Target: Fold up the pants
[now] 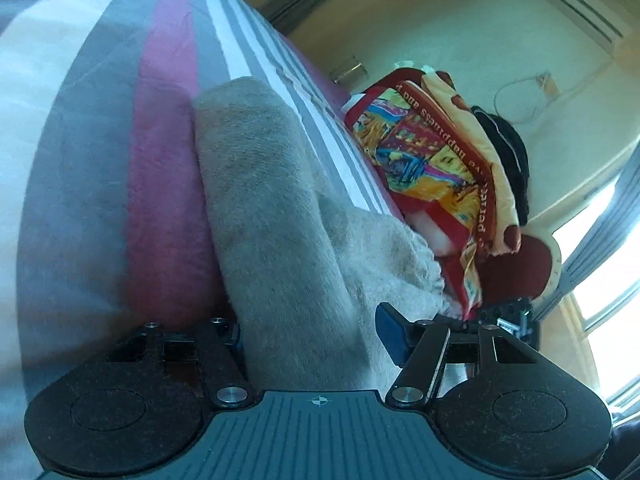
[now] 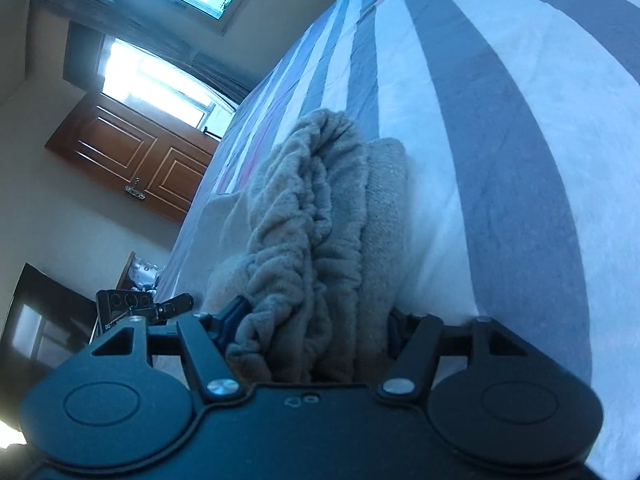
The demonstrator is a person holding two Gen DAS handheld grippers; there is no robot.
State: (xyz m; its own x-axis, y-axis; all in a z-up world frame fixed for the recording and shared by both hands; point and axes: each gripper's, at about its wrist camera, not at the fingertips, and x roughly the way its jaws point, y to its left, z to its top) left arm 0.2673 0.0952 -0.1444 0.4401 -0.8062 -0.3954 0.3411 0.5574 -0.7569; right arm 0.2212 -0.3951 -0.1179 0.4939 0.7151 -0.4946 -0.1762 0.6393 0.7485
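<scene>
Pants: soft grey, lying on the striped bed.
Left gripper: fingers hold one end.
Right gripper: fingers squeeze the bunchy waistband.
Do well: lift both ends together, keep edges even.

Bed w/ striped cover — grey, white and a maroon/pink band in the left wrist view; grey and white bands in the right wrist view. Beige fleece pants lie directly on it, bunched in a long roll along the stripes; gathered waistband end faces the right wrist cam. Further along the bed — a colourful printed cloth w/ red border and lettering, plus a dark item piled beside it.
</scene>
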